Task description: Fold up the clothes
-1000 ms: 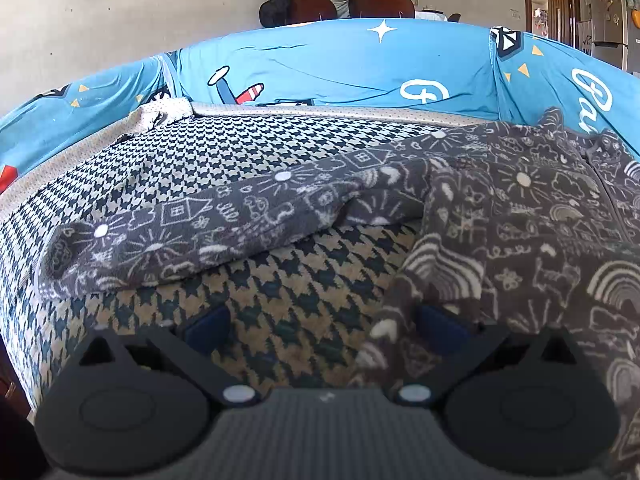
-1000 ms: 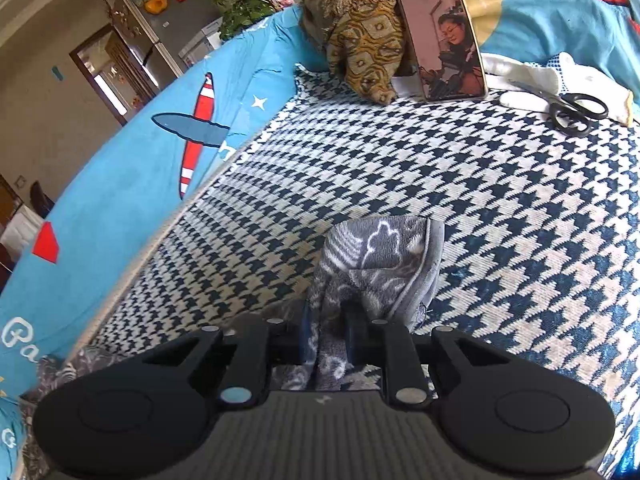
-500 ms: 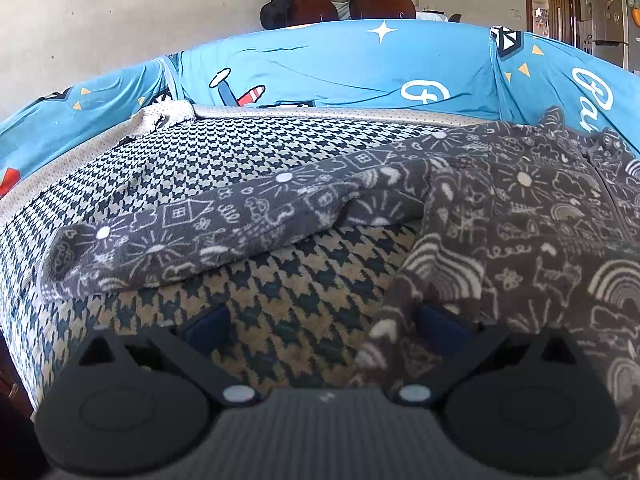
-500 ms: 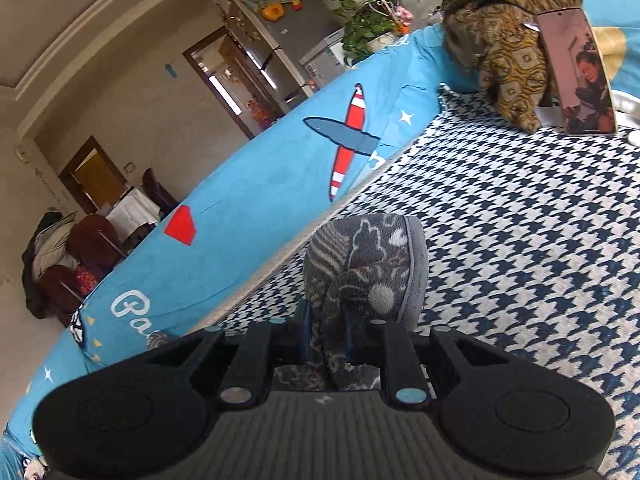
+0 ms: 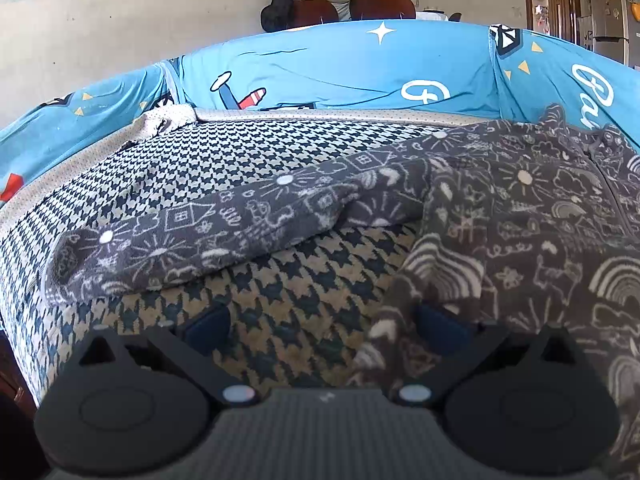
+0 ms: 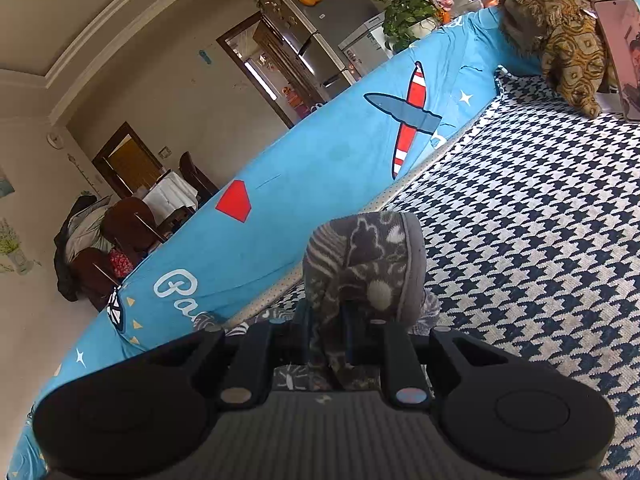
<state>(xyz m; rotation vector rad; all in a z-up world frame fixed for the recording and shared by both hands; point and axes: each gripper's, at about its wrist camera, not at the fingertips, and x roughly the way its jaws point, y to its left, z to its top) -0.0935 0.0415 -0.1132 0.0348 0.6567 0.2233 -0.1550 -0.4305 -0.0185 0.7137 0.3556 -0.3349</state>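
The grey patterned garment (image 5: 520,216) lies spread on the houndstooth seat cover (image 5: 224,160) of the sofa, its body toward the blue backrest (image 5: 340,68) and one sleeve (image 5: 192,236) stretched flat away from the body, running roughly parallel to the backrest with its cuff at the far end from the body. That flat spread suits folding, since a straightened sleeve can be laid over the body in one sweep. The left gripper (image 5: 320,320) sits low at the seat's front edge with its jaws wide apart; the body's near hem drapes over one blue pad (image 5: 436,324), but nothing is pinched. The right gripper (image 6: 328,320) is clamped on the other sleeve's cuff (image 6: 368,256), which stands up above the fingers, apparently lifted clear so it can be carried toward the body. A phone (image 6: 620,56) leans by brown fabric (image 6: 568,40) further along the backrest.
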